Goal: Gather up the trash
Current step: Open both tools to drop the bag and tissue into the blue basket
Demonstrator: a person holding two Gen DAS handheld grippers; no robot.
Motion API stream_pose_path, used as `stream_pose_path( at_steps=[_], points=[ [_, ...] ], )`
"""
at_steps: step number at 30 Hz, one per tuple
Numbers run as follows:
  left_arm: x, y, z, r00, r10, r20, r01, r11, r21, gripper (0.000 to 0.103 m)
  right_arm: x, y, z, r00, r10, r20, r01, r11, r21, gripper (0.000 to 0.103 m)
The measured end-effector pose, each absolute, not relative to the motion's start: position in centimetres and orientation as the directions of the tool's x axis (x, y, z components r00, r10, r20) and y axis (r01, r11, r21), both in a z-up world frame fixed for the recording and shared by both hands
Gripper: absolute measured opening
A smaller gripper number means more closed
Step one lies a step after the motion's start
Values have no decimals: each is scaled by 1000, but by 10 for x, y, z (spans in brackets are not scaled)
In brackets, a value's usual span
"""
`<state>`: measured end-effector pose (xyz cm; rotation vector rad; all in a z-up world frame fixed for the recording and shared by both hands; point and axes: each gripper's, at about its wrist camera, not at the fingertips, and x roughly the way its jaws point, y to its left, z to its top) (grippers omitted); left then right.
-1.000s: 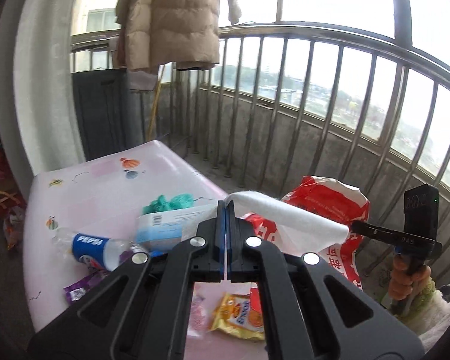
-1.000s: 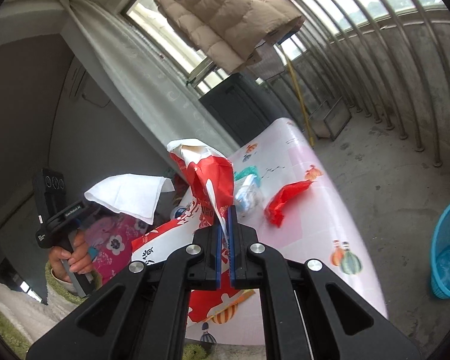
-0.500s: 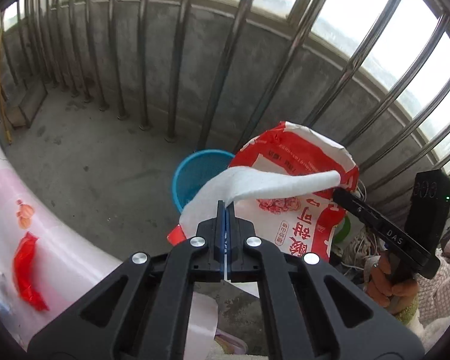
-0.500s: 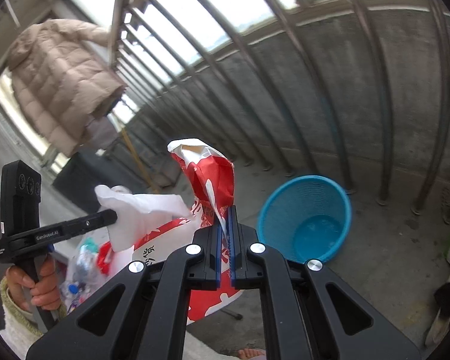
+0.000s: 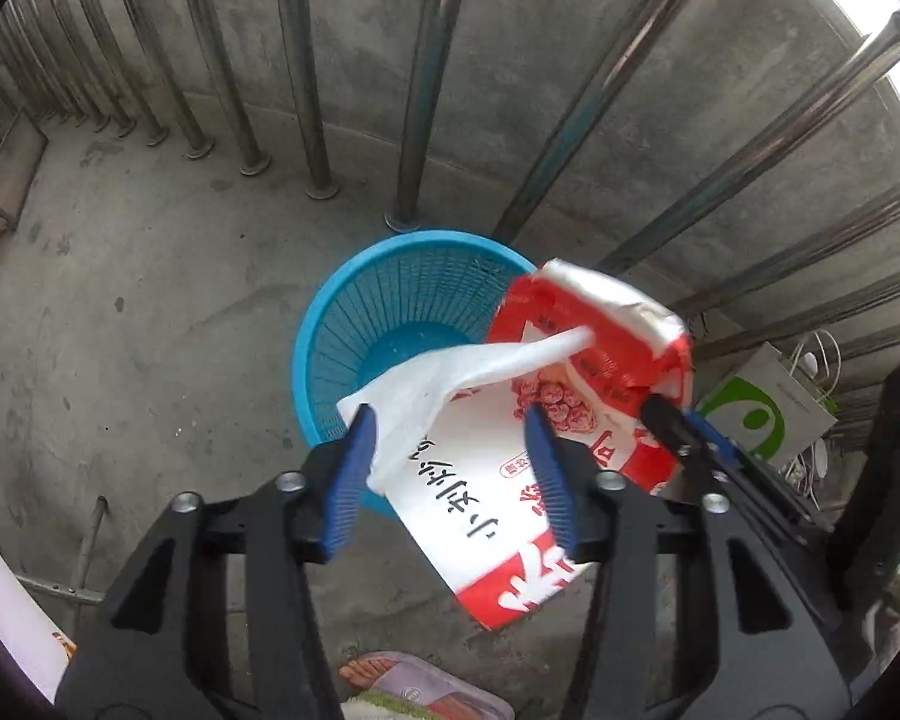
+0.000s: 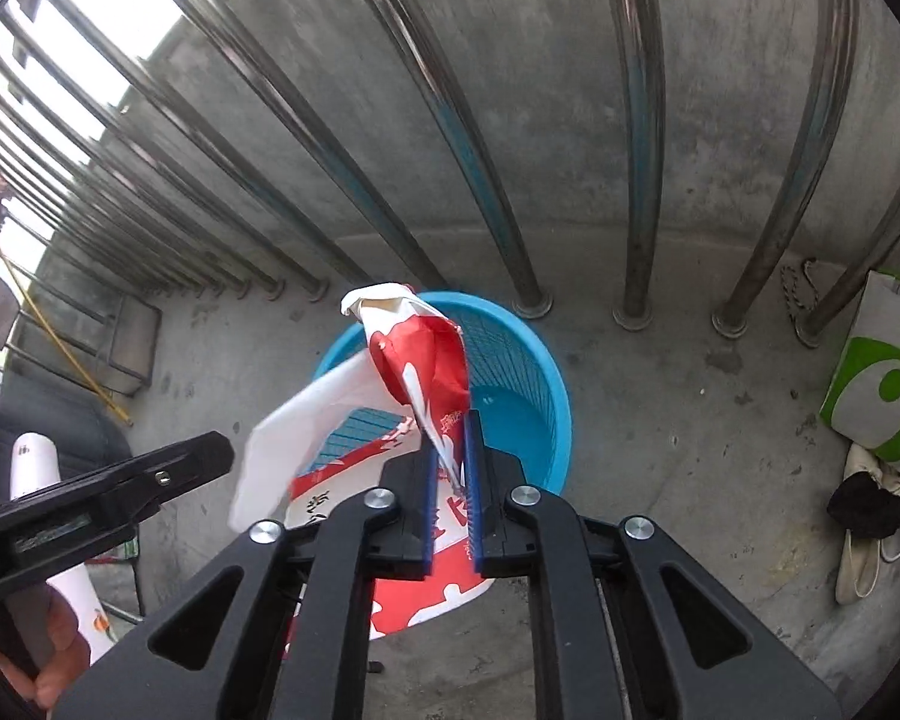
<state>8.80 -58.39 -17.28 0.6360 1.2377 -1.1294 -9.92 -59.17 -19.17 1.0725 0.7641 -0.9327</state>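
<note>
My left gripper [image 5: 450,420] points down over a blue mesh basket [image 5: 330,324] on the concrete floor. Its jaws are opening, and a white tissue [image 5: 438,378] hangs loose between them, brushing only the left pad. In the right wrist view my right gripper [image 6: 450,429] hovers over the same basket [image 6: 561,396]. Its jaws are opening too, with a narrow gap. A crumpled red-and-white snack bag [image 6: 432,360] stands between them, unpressed. The bag [image 5: 492,516] hangs beside the tissue [image 6: 294,438]. One left finger [image 6: 198,459] shows at the left.
Steel railing bars [image 5: 426,90] and a concrete wall stand just behind the basket. A green-and-white paper bag [image 6: 876,384] and shoes [image 6: 864,516] lie at the right. The table edge [image 6: 30,468] is at the left, with a person's hand [image 6: 60,648] below it.
Both grippers swung away from the table and tipped down over the blue basket. Both sets of jaws, shut before, have parted, so the tissue and the bag are loose.
</note>
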Motion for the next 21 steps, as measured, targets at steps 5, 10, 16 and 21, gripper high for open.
stream_pose_path(
  at_steps=[5,10,16,21],
  points=[
    [99,-569,-154,-64,-382,-922,886,404,-229,60,-90,-605,-219,379,-230,-897,923,171,346,39],
    [102,-540,-112,-16,-482,-876,884,402,-238,65,-103,-589,-193,400,-313,-862,916,161,367,55],
    [94,-470,-41,32,-642,-766,917,324,-232,77,-104,-551,-122,364,-482,-797,931,223,290,83],
    [90,-386,5,56,-700,-712,915,321,-244,77,-84,-509,-61,360,-601,-714,921,352,168,97]
  ],
)
